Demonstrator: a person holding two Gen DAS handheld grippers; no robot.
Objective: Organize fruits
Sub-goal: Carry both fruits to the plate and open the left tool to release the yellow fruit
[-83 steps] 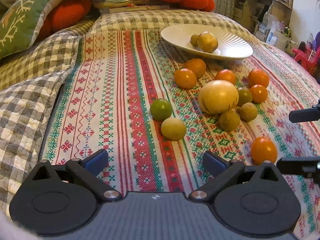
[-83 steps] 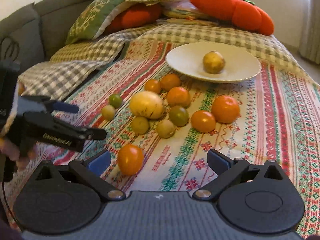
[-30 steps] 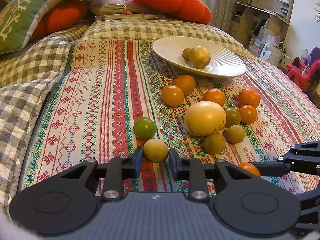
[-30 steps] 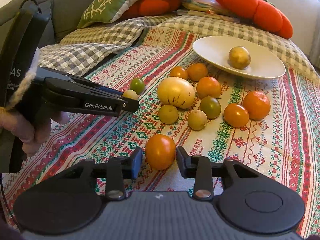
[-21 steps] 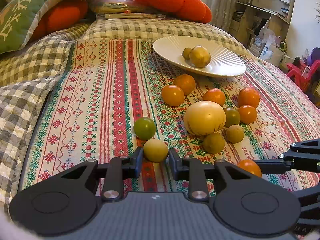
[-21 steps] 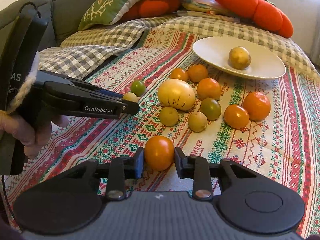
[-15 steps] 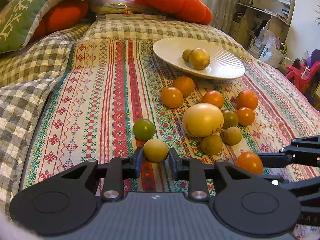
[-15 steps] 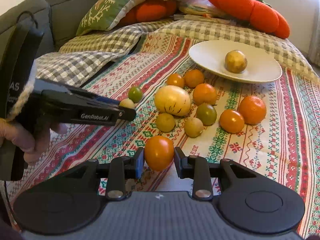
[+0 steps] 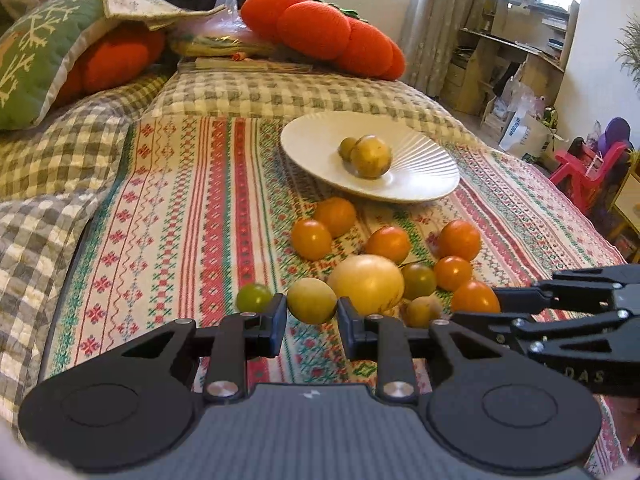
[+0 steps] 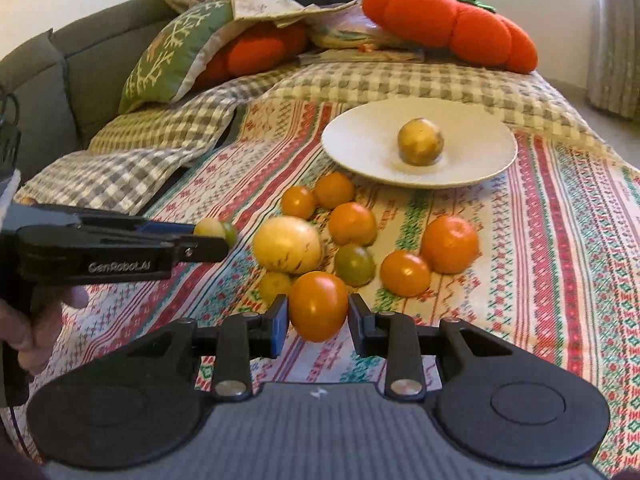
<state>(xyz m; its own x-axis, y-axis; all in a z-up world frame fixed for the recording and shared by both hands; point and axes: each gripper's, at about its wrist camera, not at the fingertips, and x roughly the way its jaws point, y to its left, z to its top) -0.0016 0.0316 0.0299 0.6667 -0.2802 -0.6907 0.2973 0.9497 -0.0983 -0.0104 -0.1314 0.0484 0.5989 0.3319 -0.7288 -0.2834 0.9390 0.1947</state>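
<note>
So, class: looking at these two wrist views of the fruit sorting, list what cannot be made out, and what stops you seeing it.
- Small yellow-green fruit on the ribbed white plate: hidden in the right wrist view behind the larger yellow-brown fruit.
- Small tan fruit: left wrist view, partly covered by the left tool.
- Person's hand: right wrist view, cut off by the edge.

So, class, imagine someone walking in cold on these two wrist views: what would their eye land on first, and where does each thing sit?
Probably the two held fruits: the left gripper is shut on a yellow-green fruit, and the right gripper on an orange tomato. Beyond them, loose orange, green and yellow fruits surround a large pale melon on the striped cloth. Farther back sits a white plate already holding yellowish fruit, with an orange pumpkin cushion behind.
</note>
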